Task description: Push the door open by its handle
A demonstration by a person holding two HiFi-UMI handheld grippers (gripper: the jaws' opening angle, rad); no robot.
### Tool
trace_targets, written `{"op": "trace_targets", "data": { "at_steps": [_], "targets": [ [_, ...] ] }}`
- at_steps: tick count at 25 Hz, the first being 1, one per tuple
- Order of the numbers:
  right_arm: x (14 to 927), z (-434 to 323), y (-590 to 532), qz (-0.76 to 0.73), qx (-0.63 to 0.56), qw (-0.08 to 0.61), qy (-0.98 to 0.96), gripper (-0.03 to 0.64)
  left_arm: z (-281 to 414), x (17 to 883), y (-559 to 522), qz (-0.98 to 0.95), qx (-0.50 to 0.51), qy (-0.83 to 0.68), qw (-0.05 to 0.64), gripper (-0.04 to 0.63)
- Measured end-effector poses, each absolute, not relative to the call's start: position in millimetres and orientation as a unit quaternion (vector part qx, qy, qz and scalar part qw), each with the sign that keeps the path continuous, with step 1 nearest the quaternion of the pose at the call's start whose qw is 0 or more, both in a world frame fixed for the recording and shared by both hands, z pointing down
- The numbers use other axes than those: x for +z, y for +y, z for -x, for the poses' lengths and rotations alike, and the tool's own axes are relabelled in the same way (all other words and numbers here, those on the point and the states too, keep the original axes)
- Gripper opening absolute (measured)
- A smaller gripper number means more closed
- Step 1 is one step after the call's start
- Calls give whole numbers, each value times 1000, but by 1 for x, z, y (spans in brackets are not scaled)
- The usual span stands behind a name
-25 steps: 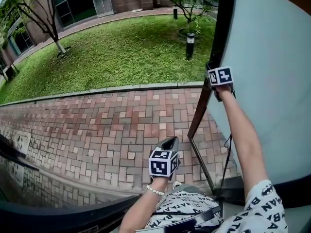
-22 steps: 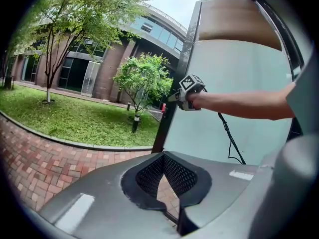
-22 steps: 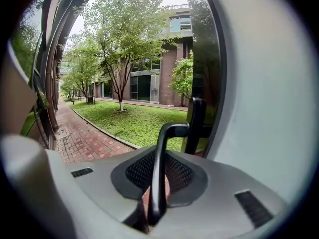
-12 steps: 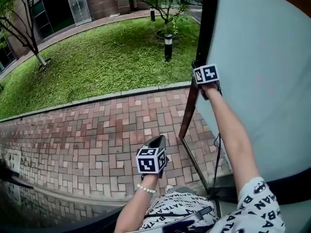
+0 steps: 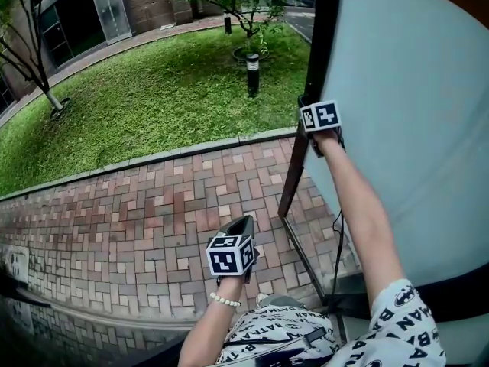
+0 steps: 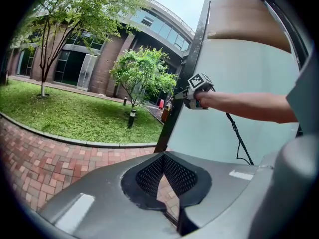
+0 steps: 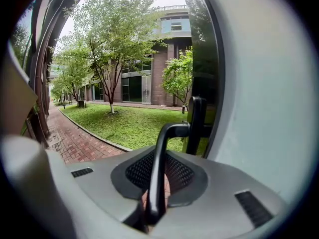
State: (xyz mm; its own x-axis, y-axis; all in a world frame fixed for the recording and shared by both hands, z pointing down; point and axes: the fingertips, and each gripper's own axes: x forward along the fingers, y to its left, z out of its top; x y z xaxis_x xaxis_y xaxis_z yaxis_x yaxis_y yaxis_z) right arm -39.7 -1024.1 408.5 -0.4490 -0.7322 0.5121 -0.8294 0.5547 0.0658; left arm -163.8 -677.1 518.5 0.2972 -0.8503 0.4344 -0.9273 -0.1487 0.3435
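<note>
The door (image 5: 412,90) is a pale frosted pane in a dark frame (image 5: 302,155), swung outward over the brick paving. My right gripper (image 5: 309,115) is shut on the door's black handle (image 7: 172,131), a bent bar that runs between the jaws in the right gripper view. The left gripper view shows the same grip from the side, with the right gripper (image 6: 183,96) at the frame's edge. My left gripper (image 5: 241,226) hangs low over the bricks, left of the door, jaws together on nothing (image 6: 167,176).
Red brick paving (image 5: 153,205) lies ahead, edged by a stone curb (image 5: 153,159) and a lawn (image 5: 153,90). A bollard lamp (image 5: 251,73) and small trees stand on the grass, with buildings behind. A black cable (image 5: 336,243) hangs from the right arm. A dark glossy threshold (image 5: 46,335) is at bottom left.
Both grippers and the door's edge have shifted left in the head view. The lawn, lamp and buildings have slid left too. The right gripper's hold on the handle is unchanged.
</note>
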Motion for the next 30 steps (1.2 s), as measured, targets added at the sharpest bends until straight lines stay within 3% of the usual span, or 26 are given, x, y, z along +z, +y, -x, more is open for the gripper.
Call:
{"op": "trace_targets", "data": {
  "at_steps": [7,9,14,17,18,27,30],
  "targets": [
    [407,35,-1019,-469,83,261,-840,75,166,518,-673,-751,65,-592,284,-6],
    [404,33,-1014,-476,73,262,-837,141,170,515,-672,-749,62,-594,286,-6],
    [387,22,-974,-495,55,233,-835,153,177,508,-652,-743,52,-604,282,-6],
    [375,19,-933,-507,42,216,-834,208,185,499,-628,-743,45,-609,276,-6],
    [374,20,-917,-503,39,207,-838,153,187,498,-618,-742,43,-610,274,-6],
    [408,44,-736,-448,59,182,-873,150,194,511,-495,-734,43,-621,272,-6],
    [425,50,-677,-434,73,180,-880,82,201,515,-460,-727,38,-629,273,-6]
  ]
}}
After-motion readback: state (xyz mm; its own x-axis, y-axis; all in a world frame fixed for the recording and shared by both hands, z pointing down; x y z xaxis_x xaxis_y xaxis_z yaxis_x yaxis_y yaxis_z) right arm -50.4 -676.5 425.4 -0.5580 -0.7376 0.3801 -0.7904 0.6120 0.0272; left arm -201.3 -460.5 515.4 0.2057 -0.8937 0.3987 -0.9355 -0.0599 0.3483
